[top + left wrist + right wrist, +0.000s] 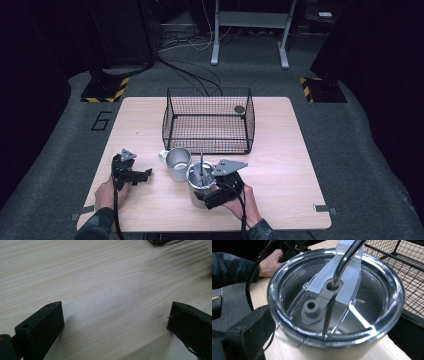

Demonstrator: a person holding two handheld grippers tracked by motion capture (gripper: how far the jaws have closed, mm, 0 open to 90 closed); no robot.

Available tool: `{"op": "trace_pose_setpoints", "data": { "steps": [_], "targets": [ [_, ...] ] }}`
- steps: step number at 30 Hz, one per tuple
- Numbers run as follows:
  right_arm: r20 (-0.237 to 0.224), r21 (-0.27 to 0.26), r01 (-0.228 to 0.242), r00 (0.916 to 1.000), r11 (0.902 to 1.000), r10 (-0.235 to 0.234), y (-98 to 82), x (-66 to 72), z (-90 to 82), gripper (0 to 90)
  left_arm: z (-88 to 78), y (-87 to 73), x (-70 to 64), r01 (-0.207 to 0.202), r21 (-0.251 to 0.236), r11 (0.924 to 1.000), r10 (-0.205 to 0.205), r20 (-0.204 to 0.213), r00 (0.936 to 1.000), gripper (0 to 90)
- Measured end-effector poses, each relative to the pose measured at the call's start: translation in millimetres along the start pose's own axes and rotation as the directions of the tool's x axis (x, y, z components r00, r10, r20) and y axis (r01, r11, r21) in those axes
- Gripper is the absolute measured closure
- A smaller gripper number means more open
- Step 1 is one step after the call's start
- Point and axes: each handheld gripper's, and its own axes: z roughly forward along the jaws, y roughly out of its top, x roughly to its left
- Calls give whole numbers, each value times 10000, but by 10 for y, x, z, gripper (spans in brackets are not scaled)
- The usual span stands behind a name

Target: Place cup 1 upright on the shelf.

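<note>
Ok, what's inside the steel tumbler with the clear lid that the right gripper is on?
Through the clear plastic lid a metal straw passes down into the steel tumbler. The walls look bare; the bottom is partly covered by the lid's grey slider, so any contents cannot be told.

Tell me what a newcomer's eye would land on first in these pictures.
First comes the steel tumbler near the table's front edge, with its clear lid and metal straw; the right gripper is set around it. Just behind stands the black wire basket at the middle of the wooden table, a silver mug in front of it. To the left, the left gripper hovers open over bare wood.
</note>
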Motion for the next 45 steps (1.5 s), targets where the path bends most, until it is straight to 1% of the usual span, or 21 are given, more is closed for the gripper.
{"op": "trace_pose_setpoints", "data": {
  "steps": [4, 5, 7, 8, 9, 13, 15, 17, 19, 26, 27, 28, 30, 32, 33, 34, 35, 41, 43, 44, 45],
  "targets": [
    [81, -10, 101, 9999, 9999, -101, 15, -1, 61, 0, 1, 0, 0, 7, -7, 10000, -7, 1, 10000, 4],
    [203, -21, 110, 9997, 9999, -109, 20, 5, 77, 0, 1, 0, 0, 7, -7, 10000, -7, 1, 10000, 4],
    [258, -67, 151, 9996, 9999, -149, 23, 8, 89, 0, 0, 0, 0, 1, -1, 10000, -1, 2, 10000, 4],
    [287, -86, 71, 9996, 9999, -69, 25, 13, 101, 0, 0, 0, 0, 3, -2, 10000, -3, 3, 10000, 4],
    [334, -35, 77, 9994, 10000, -76, 29, 16, 112, 0, 0, 0, 0, 1, -1, 10000, -1, 1, 10000, 4],
    [456, -154, 61, 9989, 9999, -54, 35, 26, 147, 14, 0, 0, 0, 3, 2, 10000, -3, 6, 10000, 4],
    [648, -226, 171, 9978, 9996, -156, 38, 48, 147, 22, 2, -1, -4, 68, -14, 10000, -68, 27, 10000, 4],
    [708, -242, 219, 9973, 9995, -201, 39, 57, 147, 25, -5, 0, 3, -21, 90, 10000, 20, 66, 10000, 4],
    [842, -230, 270, 9961, 9994, -250, 42, 72, 147, 28, 2, -1, -4, 66, -17, 10000, -66, 21, 10000, 4],
    [878, -249, 402, 9954, 9989, -379, 45, 72, 145, 33, 0, 0, -2, 65, 15, 10000, -65, 68, 10000, 4],
    [847, -237, 413, 9956, 9989, -392, 44, 68, 141, 33, -2, 0, 2, 2, 55, 10000, -2, 64, 10000, 4],
    [951, -243, 430, 9946, 9988, -405, 45, 64, 139, 33, -5, 1, 5, -45, 101, 9999, 44, 83, 10000, 4],
    [975, -308, 416, 9945, 9987, -384, 45, 65, 140, 34, -5, 2, 6, -46, 98, 9999, 46, 91, 9999, 4],
    [985, -318, 423, 9944, 9986, -390, 53, 64, 125, 34, -9, 5, 13, -135, 150, 9998, 133, 102, 9999, 4],
    [1052, -387, 390, 9938, 9985, -347, 57, 67, 113, 33, -12, 6, 11, -90, 194, 9998, 88, 130, 9999, 4],
    [1066, -408, 451, 9935, 9981, -406, 61, 61, 98, 33, -8, 3, -3, 95, 144, 9999, -98, 145, 9998, 4],
    [1117, -406, 387, 9932, 9984, -339, 67, 58, 71, 33, -11, 7, 13, -126, 178, 9998, 124, 108, 9999, 4],
    [1228, -455, 300, 9921, 9985, -243, 89, 14, -11, 33, -5, 6, 7, -42, 100, 9999, 41, 102, 9999, 4],
    [1331, -508, 299, 9908, 9983, -229, 98, -2, -54, 34, -6, 6, 8, -52, 106, 9999, 51, 106, 9999, 4],
    [1424, -552, 256, 9897, 9981, -175, 104, -8, -74, 33, -10, 7, 14, -132, 170, 9998, 130, 108, 9999, 4],
    [1513, -563, 196, 9884, 9982, -108, 112, -26, -117, 33, -6, 6, 8, -53, 107, 9999, 52, 104, 9999, 4]
  ]
}}
